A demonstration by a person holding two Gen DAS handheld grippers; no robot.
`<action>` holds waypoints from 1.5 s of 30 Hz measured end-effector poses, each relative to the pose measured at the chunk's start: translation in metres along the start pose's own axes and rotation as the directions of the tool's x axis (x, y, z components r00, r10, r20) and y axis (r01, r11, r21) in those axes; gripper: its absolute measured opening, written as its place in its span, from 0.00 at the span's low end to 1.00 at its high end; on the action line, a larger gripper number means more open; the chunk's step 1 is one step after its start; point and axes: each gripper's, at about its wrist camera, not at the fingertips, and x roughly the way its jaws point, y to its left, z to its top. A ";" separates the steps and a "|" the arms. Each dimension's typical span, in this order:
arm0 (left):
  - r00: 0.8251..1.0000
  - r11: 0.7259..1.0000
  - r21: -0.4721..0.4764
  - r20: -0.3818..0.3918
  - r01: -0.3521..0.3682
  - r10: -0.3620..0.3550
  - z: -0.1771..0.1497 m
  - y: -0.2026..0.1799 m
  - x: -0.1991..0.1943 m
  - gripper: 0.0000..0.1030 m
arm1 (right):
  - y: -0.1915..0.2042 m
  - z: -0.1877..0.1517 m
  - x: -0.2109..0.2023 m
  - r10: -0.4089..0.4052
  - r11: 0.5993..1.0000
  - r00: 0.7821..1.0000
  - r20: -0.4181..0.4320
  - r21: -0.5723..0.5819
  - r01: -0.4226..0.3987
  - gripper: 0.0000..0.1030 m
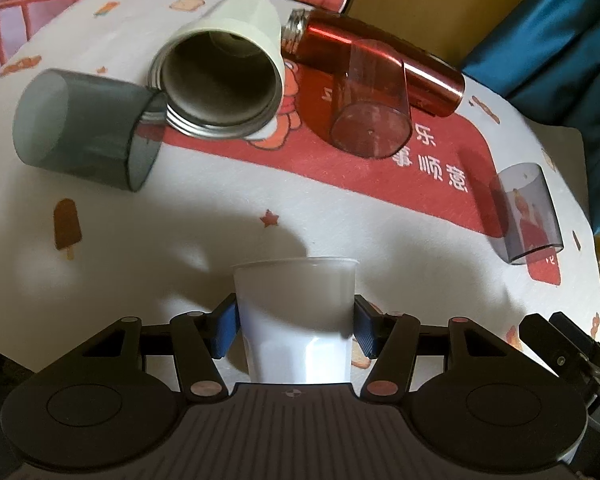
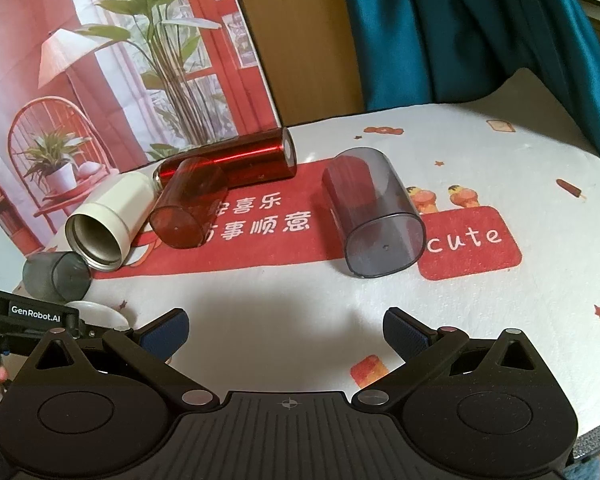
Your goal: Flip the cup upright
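Note:
A white plastic cup (image 1: 296,320) stands upright, rim up, between the blue pads of my left gripper (image 1: 295,326), which is shut on its sides. In the right wrist view only the cup's rim (image 2: 100,312) peeks out at the left, behind the left gripper's body. My right gripper (image 2: 286,330) is open and empty, low over the white tablecloth, with a clear grey cup (image 2: 374,216) lying on its side ahead of it.
Lying on the cloth: a cream flask (image 1: 224,76), a red metal flask (image 1: 376,60), a red clear cup (image 1: 370,116), a dark grey cup (image 1: 84,124) and the clear grey cup (image 1: 526,212). A poster (image 2: 100,60) and blue curtain (image 2: 460,28) stand behind. The table edge (image 2: 596,420) is near right.

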 end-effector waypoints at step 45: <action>0.978 0.974 0.213 0.208 -0.079 0.034 -0.017 -0.033 -0.007 0.50 | -0.003 -0.002 0.008 0.007 1.000 0.999 -0.038 0.029 -0.005 1.00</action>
